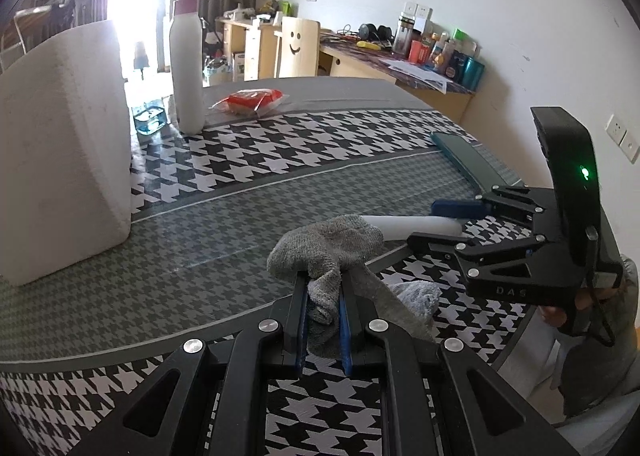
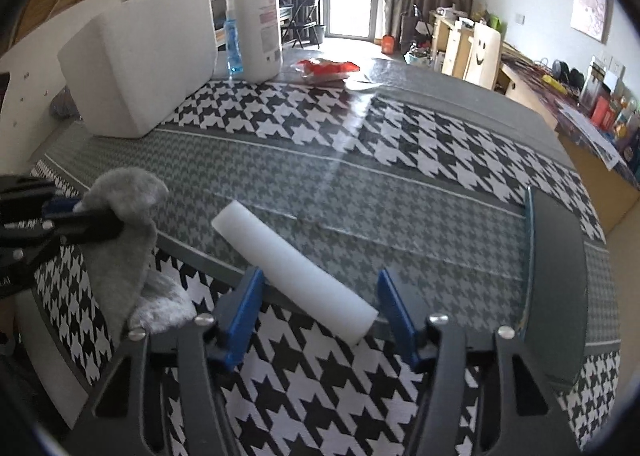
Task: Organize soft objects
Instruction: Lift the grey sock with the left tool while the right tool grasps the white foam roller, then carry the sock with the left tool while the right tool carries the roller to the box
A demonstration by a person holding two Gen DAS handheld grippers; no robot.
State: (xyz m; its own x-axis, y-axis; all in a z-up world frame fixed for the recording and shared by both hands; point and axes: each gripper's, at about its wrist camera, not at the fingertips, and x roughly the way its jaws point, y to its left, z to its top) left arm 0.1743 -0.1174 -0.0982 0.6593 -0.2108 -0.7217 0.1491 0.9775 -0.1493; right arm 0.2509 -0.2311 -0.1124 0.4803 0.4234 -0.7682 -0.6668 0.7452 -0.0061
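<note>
My left gripper (image 1: 324,288) is shut on a grey sock (image 1: 332,244), which bunches above the pads and hangs down below them. In the right wrist view that sock (image 2: 120,248) dangles at the left from the left gripper (image 2: 100,224). A lighter grey sock (image 2: 164,306) lies on the table under it. A white foam cylinder (image 2: 296,268) lies slantwise on the table between the blue pads (image 2: 244,312) of my right gripper (image 2: 320,274). The jaws stand wider than the cylinder: the left pad is close to it and the right pad is apart. The left wrist view shows the right gripper (image 1: 436,224) astride the cylinder (image 1: 408,225).
A big white foam block (image 2: 140,68) stands at the far left of the houndstooth-covered table (image 2: 400,144). Behind it are a white lotion bottle (image 2: 258,20), a blue bottle (image 2: 232,44) and a red packet (image 2: 326,70). A dark green flat book (image 2: 556,248) lies at the right edge.
</note>
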